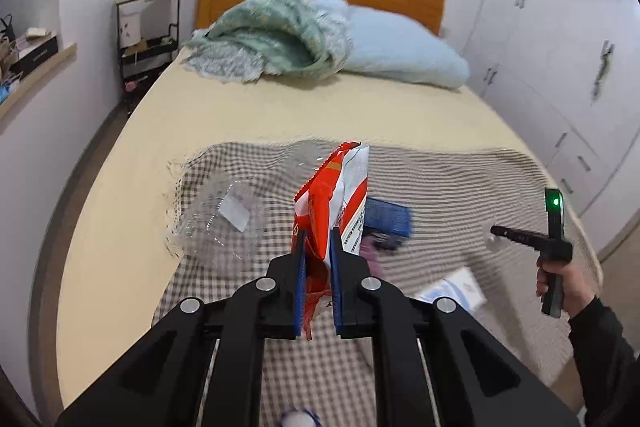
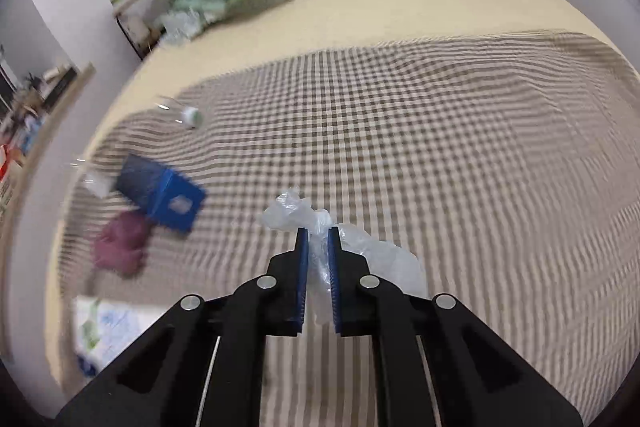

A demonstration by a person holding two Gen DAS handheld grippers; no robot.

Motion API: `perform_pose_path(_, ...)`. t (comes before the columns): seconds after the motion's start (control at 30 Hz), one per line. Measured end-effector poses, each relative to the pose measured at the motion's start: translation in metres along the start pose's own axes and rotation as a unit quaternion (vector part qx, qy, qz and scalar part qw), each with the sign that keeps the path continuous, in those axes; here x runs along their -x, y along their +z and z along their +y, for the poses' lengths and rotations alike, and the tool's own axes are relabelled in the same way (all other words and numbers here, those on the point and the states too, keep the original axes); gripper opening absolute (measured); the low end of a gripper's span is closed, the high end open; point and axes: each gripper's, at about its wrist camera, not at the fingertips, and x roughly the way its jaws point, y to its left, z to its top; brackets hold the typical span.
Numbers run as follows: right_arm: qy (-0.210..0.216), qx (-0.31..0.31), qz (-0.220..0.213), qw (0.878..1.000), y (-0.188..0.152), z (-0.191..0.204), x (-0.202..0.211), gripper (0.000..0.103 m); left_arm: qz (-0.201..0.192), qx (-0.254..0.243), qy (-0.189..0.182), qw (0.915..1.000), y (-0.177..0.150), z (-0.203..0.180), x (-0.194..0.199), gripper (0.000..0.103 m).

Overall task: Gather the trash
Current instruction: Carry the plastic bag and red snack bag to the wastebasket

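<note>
Red-and-white crinkled snack wrapper [image 1: 332, 203] pinched upright between the left gripper [image 1: 318, 239] pads, lifted above the brown checked cloth [image 1: 460, 179]. Worth keeping the squeeze firm and carrying level toward the thin clear plastic bag [image 2: 320, 227], itself clamped in the right gripper [image 2: 318, 231] further right. Left behind on the cloth: blue flat packet [image 2: 160, 191], purple crumpled scrap [image 2: 120, 243], clear plastic clamshell [image 1: 216, 215] far left.
</note>
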Motion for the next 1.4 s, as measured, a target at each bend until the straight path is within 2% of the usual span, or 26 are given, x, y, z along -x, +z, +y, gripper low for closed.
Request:
perform_pose_path(0.2, 0.007, 0.015, -0.033, 0.999, -0.057, 0.013, 0.105, 0.01, -0.02, -0.024, -0.033, 0.999, -0.017, -0.042, 0.098, 0.008)
perform_pose_path(0.33, 0.004, 0.025, -0.05, 0.998, -0.096, 0.019, 0.163, 0.01, -0.013, -0.044, -0.041, 0.9981, -0.041, -0.073, 0.133, 0.008)
perform_pose_path(0.5, 0.001, 0.019, -0.07, 0.997, -0.144, 0.01, 0.217, 0.01, 0.014, -0.066, -0.062, 0.9958, -0.086, -0.123, 0.156, 0.008)
perform_pose_path(0.7, -0.012, -0.003, -0.084, 0.996, -0.233, -0.027, 0.281, 0.01, 0.048, -0.103, -0.117, 0.9866, -0.156, -0.208, 0.163, 0.008)
perform_pose_path(0.87, -0.038, -0.046, -0.075, 0.995, -0.317, -0.076, 0.318, 0.01, 0.088, -0.138, -0.162, 0.9732, -0.218, -0.288, 0.156, 0.008)
perform_pose_path(1.0, -0.069, -0.062, -0.07, 0.993, -0.376, -0.107, 0.338, 0.01, 0.098, -0.165, -0.193, 0.9622, -0.26, -0.344, 0.152, 0.008)
perform_pose_path(1.17, -0.095, -0.098, -0.054, 0.989, -0.451, -0.15, 0.343, 0.01, 0.156, -0.173, -0.231, 0.9446, -0.328, -0.408, 0.116, 0.008)
perform_pose_path(1.23, -0.096, -0.116, -0.047, 0.987, -0.478, -0.164, 0.337, 0.01, 0.211, -0.171, -0.242, 0.9316, -0.367, -0.433, 0.085, 0.008)
perform_pose_path(1.27, -0.096, -0.128, -0.042, 0.986, -0.492, -0.172, 0.331, 0.01, 0.249, -0.174, -0.25, 0.9195, -0.391, -0.447, 0.067, 0.008)
perform_pose_path(1.3, -0.093, -0.139, -0.038, 0.985, -0.504, -0.179, 0.326, 0.01, 0.271, -0.178, -0.255, 0.911, -0.407, -0.456, 0.056, 0.008)
perform_pose_path(1.4, -0.071, -0.19, -0.033, 0.979, -0.547, -0.201, 0.31, 0.01, 0.311, -0.207, -0.226, 0.8996, -0.465, -0.49, 0.017, 0.008)
